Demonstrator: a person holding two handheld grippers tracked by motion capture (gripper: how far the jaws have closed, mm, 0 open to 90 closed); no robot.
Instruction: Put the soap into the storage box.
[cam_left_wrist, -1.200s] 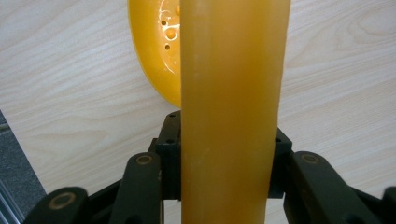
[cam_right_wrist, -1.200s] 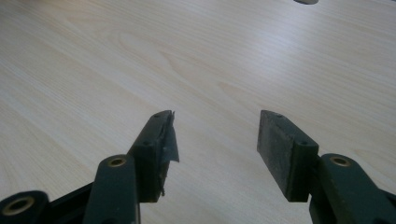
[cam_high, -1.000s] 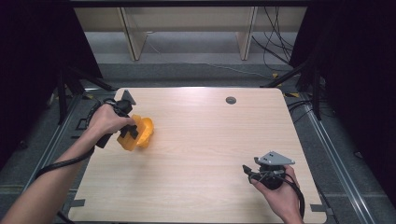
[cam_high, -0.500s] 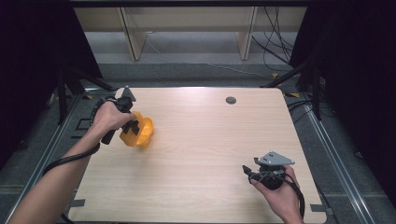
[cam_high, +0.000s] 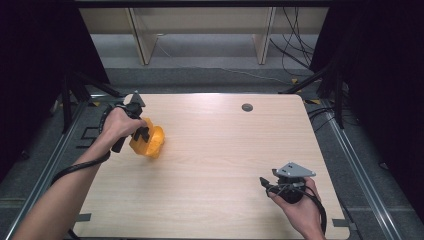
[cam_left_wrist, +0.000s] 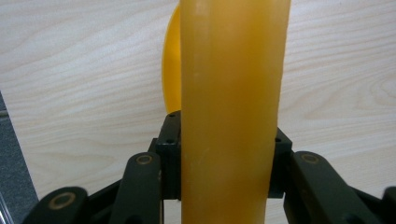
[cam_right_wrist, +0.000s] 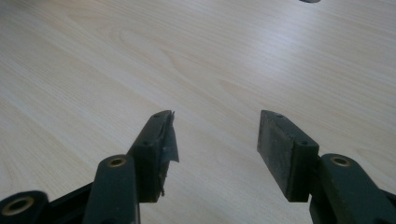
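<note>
High view, tabletop: wood-grain laminate, pale and smooth, the table (cam_high: 215, 165) has rounded corners and a small dark round plug (cam_high: 247, 107) near its far edge.
High view, orange object: a glossy orange plastic object (cam_high: 150, 141) with a curved outer face, at the table's left side, near the left edge.
High view, left gripper: the left gripper (cam_high: 140, 131) is black, held in the person's left hand (cam_high: 118, 126), its jaws clamped on the orange object; a black cable trails along the forearm.
High view, right gripper: the right gripper (cam_high: 266, 183) sits low at the table's right front in the right hand (cam_high: 299, 205), a grey three-cornered plate on top, well apart from the orange object.
Left gripper view, grip: the orange object (cam_left_wrist: 232, 112) stands as a broad, smooth, slightly translucent band between the two black jaws, whose pads press on both its sides; a brighter curved edge shows behind it over the wood.
Right gripper view, jaws: the right gripper (cam_right_wrist: 215, 135) has flat matte black pads standing wide apart, nothing between them, bare wood beneath; the left pad's covering looks torn at its edge.
</note>
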